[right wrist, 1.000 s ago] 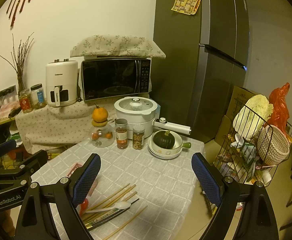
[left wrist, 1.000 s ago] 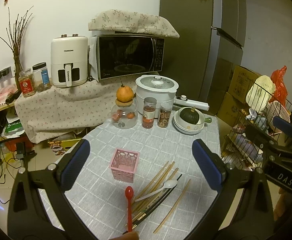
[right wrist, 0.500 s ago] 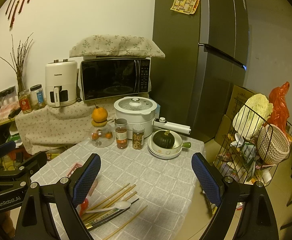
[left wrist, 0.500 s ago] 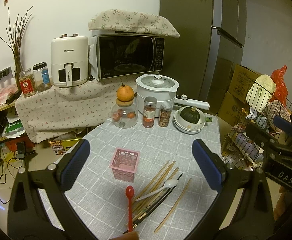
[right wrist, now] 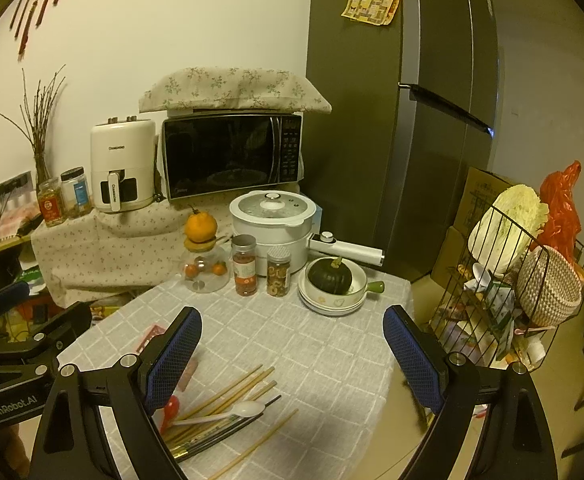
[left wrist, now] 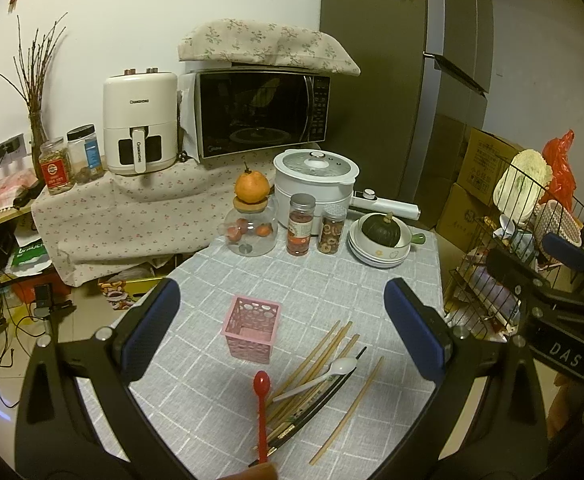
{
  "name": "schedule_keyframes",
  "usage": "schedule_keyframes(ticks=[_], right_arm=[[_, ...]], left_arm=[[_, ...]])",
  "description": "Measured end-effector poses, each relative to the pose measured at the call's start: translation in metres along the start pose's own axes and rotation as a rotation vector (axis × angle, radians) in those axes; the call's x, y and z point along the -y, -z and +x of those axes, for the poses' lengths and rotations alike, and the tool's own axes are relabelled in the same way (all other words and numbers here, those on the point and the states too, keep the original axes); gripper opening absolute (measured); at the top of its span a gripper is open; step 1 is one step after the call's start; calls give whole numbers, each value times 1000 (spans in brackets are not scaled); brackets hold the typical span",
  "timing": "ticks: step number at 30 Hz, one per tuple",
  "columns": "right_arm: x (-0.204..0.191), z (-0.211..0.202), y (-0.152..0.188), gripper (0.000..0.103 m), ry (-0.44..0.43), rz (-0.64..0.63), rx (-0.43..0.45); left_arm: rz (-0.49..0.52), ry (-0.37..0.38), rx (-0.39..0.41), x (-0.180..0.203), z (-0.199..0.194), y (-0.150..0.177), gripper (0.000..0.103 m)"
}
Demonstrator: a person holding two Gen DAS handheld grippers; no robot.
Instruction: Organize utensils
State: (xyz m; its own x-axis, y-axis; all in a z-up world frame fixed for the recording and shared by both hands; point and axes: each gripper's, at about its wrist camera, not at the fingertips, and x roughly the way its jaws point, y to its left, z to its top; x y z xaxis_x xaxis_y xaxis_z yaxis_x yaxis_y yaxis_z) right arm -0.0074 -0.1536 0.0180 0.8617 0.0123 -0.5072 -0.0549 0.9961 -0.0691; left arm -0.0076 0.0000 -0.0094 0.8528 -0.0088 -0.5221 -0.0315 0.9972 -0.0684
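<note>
A pink openwork basket (left wrist: 251, 335) stands empty on the grey checked tablecloth (left wrist: 324, 292). In front of it lie a red spoon (left wrist: 261, 408), a white spoon (left wrist: 324, 374), several wooden chopsticks (left wrist: 324, 348) and dark chopsticks (left wrist: 316, 408) in a loose pile. My left gripper (left wrist: 281, 328) hangs open above the pile, holding nothing. My right gripper (right wrist: 292, 358) is open too, above the table's right half. In the right wrist view the white spoon (right wrist: 231, 412), the wooden chopsticks (right wrist: 231, 390) and a bit of the red spoon (right wrist: 170, 408) lie near the left finger. The basket (right wrist: 151, 336) is mostly hidden there.
At the table's far edge stand a glass jar with an orange on top (left wrist: 251, 216), two spice jars (left wrist: 302, 226), a white pot (left wrist: 316, 184) and stacked bowls holding a green squash (left wrist: 382, 236). A wire rack (right wrist: 504, 292) stands right of the table, a fridge (right wrist: 404, 120) behind.
</note>
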Motion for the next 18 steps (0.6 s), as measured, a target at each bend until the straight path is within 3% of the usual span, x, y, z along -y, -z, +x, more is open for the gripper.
schedule_keyframes(ticks=[18], right_arm=[[1, 5, 2, 93, -2, 11, -23]], left_arm=[[3, -12, -16, -6, -2, 4, 102]])
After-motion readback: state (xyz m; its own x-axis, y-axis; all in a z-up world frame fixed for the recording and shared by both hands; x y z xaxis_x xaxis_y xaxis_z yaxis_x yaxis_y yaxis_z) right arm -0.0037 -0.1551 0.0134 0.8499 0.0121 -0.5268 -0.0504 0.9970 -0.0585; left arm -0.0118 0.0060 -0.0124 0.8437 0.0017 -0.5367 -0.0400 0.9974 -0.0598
